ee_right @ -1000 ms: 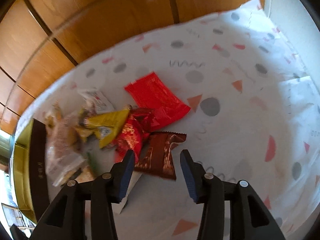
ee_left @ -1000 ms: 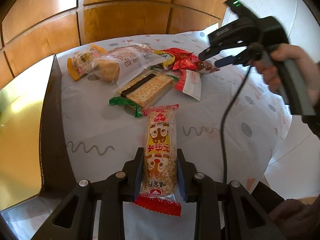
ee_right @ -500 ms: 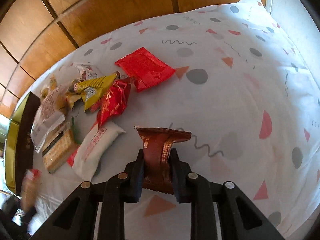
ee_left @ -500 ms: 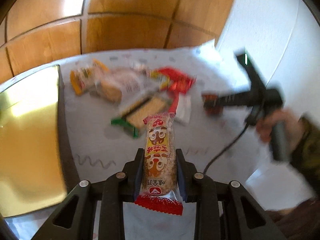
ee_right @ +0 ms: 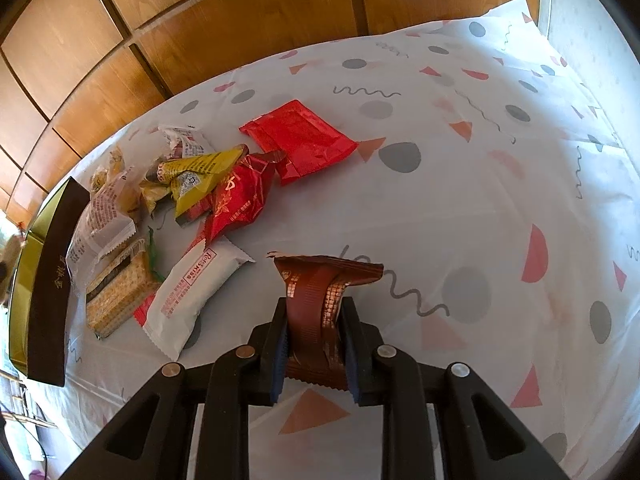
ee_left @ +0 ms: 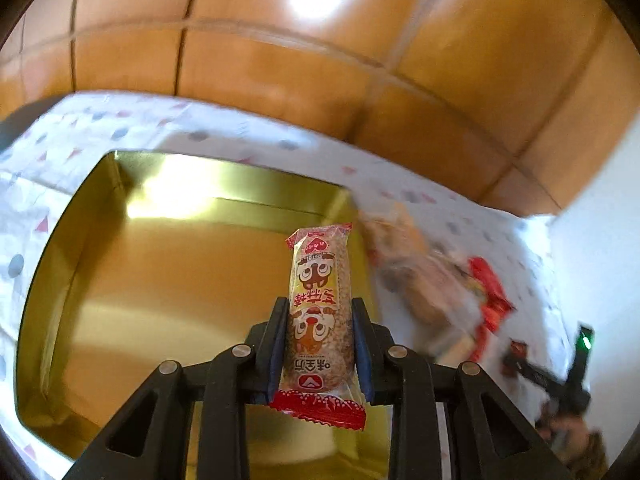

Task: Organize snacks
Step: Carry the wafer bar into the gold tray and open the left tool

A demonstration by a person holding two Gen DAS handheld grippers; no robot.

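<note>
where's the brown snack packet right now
In the right wrist view the brown packet is pinched in the right claw, held above the patterned tablecloth, just right of the white packet.

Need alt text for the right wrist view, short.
The right gripper is shut on a brown snack packet, held above a white tablecloth printed with grey dots and red shapes. To its left lies a pile of snacks, among them a white packet and a flat red packet, beside a gold tin.

Wood-panel wall [ee_right: 224, 20] behind; patterned tablecloth [ee_right: 500, 208]; white wall [ee_left: 600, 208] rt.
</note>
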